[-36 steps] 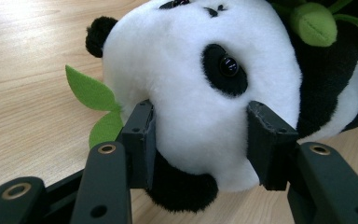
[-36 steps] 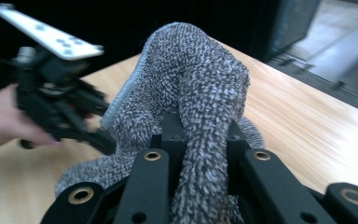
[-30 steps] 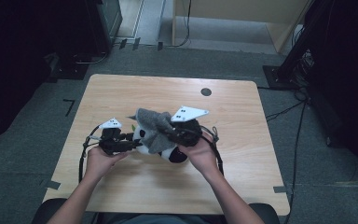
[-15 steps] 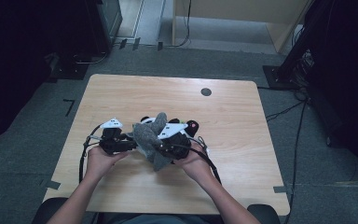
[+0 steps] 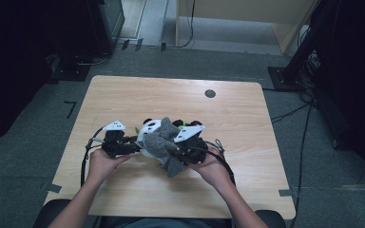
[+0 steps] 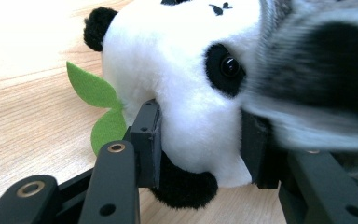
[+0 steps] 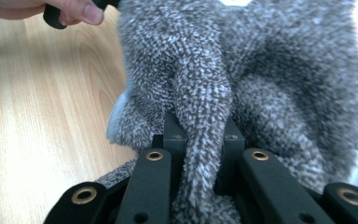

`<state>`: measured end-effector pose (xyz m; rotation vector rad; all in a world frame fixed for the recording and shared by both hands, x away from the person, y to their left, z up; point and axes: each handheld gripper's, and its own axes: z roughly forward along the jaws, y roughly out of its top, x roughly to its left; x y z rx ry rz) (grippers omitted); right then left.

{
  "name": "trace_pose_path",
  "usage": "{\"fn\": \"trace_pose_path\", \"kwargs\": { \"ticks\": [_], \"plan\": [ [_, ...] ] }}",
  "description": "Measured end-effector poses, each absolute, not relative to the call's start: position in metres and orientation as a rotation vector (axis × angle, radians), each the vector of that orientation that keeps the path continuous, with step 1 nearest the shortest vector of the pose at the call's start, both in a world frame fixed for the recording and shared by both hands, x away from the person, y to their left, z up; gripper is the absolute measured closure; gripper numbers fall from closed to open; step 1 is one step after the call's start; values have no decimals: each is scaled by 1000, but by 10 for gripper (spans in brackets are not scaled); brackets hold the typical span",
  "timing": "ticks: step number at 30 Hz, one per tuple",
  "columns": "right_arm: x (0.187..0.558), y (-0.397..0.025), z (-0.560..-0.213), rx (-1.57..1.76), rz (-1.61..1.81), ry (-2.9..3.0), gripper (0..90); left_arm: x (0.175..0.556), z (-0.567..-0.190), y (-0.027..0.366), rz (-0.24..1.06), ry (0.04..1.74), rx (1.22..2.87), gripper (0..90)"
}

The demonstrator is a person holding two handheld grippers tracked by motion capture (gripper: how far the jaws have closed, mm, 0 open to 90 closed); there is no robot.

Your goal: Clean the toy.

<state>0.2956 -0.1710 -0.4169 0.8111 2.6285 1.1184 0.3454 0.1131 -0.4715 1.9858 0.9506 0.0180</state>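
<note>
Grippers (two) clamp one panda (image 6: 186, 93), one cloth (image 7: 223, 93).

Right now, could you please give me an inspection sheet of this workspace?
Surface: wooden table, dark round spot near the far edge.
Job's things: panda plush with green felt leaves; grey fuzzy cloth draped over it.
Clutter: nothing seen.
Grippers: left gripper clamps the panda; right gripper pinches a cloth fold.
Cables: black cable loops by the left hand; more run over the floor.
Surroundings: grey carpet, dark stands.
</note>
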Motion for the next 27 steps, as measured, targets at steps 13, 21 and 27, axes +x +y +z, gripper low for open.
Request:
{"fn": "trace_pose_path", "kwargs": {
  "ticks": [13, 21, 27],
  "plan": [
    [300, -204, -400, 940, 1184, 2510, 808, 343, -473, 113, 18, 950, 1980, 547],
    [301, -224, -370, 990, 1323, 2351, 811, 343, -473, 113, 19, 957, 1976, 544],
    [302, -201, -355, 908, 1388, 2330, 811, 342, -472, 112, 23, 968, 1970, 542]
  ]
}}
